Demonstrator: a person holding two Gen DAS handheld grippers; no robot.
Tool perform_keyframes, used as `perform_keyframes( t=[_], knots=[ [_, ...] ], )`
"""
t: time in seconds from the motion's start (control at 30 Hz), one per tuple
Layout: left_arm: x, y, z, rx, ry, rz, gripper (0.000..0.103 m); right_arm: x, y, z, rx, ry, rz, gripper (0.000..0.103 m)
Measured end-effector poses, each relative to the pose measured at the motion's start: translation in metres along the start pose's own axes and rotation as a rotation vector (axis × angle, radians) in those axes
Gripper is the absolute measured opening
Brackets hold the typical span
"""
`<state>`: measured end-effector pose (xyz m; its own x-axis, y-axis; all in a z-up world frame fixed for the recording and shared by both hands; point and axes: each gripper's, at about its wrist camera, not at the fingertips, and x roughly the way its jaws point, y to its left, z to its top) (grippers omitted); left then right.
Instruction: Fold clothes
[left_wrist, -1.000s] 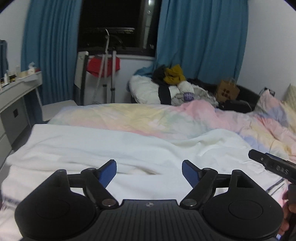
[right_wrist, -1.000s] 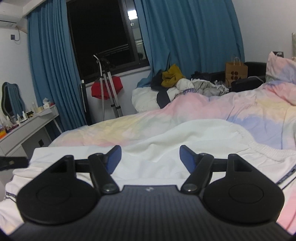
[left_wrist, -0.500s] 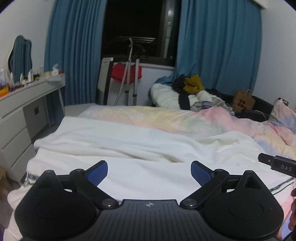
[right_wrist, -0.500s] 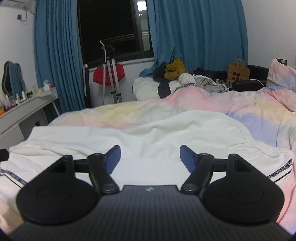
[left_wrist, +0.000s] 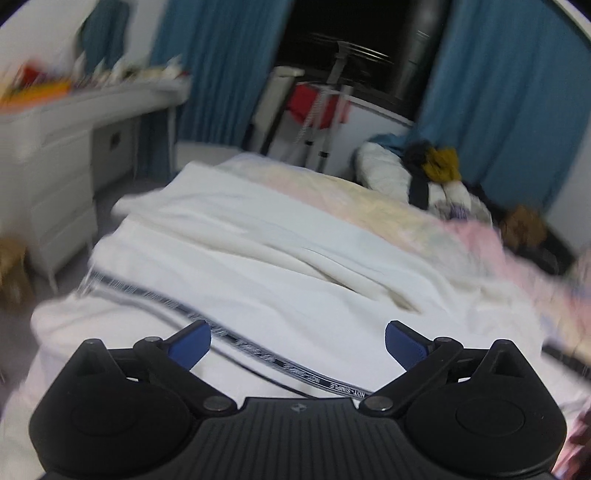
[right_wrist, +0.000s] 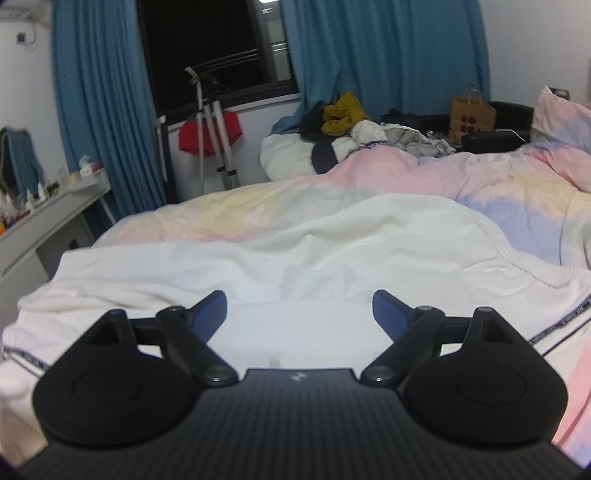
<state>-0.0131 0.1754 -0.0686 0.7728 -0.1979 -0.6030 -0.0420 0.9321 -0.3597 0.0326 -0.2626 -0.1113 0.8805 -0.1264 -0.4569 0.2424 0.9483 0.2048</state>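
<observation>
1. We see a white garment (right_wrist: 332, 258) spread flat over a bed with a pastel duvet (right_wrist: 406, 184); it covers the near part of the bed in both views.
2. Our left gripper (left_wrist: 297, 341) hovers over the near left part of the garment. Its jaws have just been opening and now stand wide apart; nothing is between the blue pads (left_wrist: 190, 343), only the cloth lying below them.
3. A dark trim band with small lettering (left_wrist: 280, 363) runs on the garment diagonally under the left gripper. The left view is blurred, so we cannot read the letters.
4. Our right gripper (right_wrist: 299, 312) is above the middle of the garment. Its jaws also have just been opening, they are wide, and they hold nothing.
5. On the right side of the garment we see a ribbed hem (right_wrist: 535, 269) and one more piece of dark trim (right_wrist: 561, 325) near the duvet.
6. Behind the bed there is a pile of clothes (right_wrist: 351, 122) with a mustard piece on top, a brown paper bag (right_wrist: 471, 114), blue curtains (right_wrist: 388, 55), and a red cloth (right_wrist: 210, 134) hanging on a metal stand.
7. A white dresser (left_wrist: 55, 155) stands left of the bed, with small things on top.
</observation>
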Motion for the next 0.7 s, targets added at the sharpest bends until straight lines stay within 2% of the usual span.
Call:
perform_keyframes(
  t=[0.1,0.13,0.27,0.43,0.53,0.7],
  knots=[
    [-0.022,0.053,0.011,-0.189,-0.025,-0.031,0.102,-0.002,-0.014,0.003,0.078,-0.023,-0.010,0.087],
    [-0.020,0.068,0.012,-0.243,-0.009,-0.021,0.102,-0.003,-0.019,0.004,0.109,-0.029,-0.015,0.087],
    [-0.005,0.128,0.014,-0.455,0.068,0.033,0.099,-0.001,-0.043,0.008,0.239,-0.034,-0.006,0.087],
    [0.029,0.172,0.004,-0.706,0.211,-0.047,0.091,-0.003,-0.071,0.013,0.324,-0.056,-0.042,0.087],
    [0.037,0.185,-0.002,-0.769,0.222,-0.078,0.087,-0.009,-0.101,0.018,0.441,-0.071,-0.049,0.087],
    [0.044,0.197,-0.011,-0.827,0.212,-0.136,0.070,-0.032,-0.170,0.020,0.629,-0.098,-0.043,0.087]
  ],
)
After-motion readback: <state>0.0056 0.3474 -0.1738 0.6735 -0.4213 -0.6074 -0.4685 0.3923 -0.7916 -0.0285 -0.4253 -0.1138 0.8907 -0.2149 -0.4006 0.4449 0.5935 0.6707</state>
